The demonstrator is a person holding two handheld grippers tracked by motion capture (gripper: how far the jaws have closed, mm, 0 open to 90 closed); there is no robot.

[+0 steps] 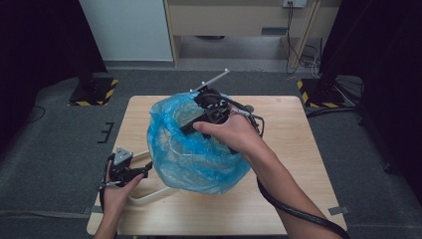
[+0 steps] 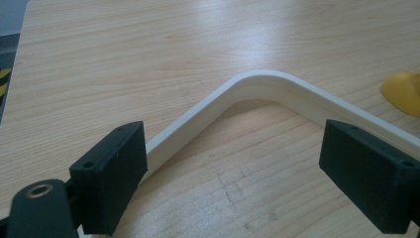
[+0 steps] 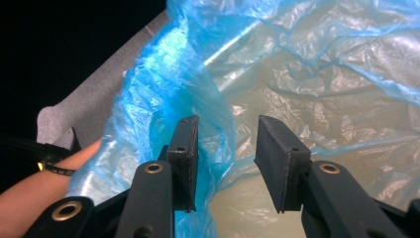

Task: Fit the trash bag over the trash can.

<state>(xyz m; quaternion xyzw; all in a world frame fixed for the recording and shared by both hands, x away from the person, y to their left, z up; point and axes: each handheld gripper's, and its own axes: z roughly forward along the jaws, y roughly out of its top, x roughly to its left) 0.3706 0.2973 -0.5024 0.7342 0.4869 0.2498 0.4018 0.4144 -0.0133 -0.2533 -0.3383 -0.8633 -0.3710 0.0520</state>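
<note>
Right gripper (image 3: 225,163) has its jaws part open astride the rim of the blue plastic bag (image 1: 191,149), a fold of film between the pads without clear pinch; the left gripper (image 2: 233,183) stands wide open, straddling the white frame (image 2: 257,87) without touching it, near the table's (image 1: 298,149) front-left edge. The bag sits mid-table, crumpled, translucent, mouth up, with bare wood right and front and carpet past every edge.
</note>
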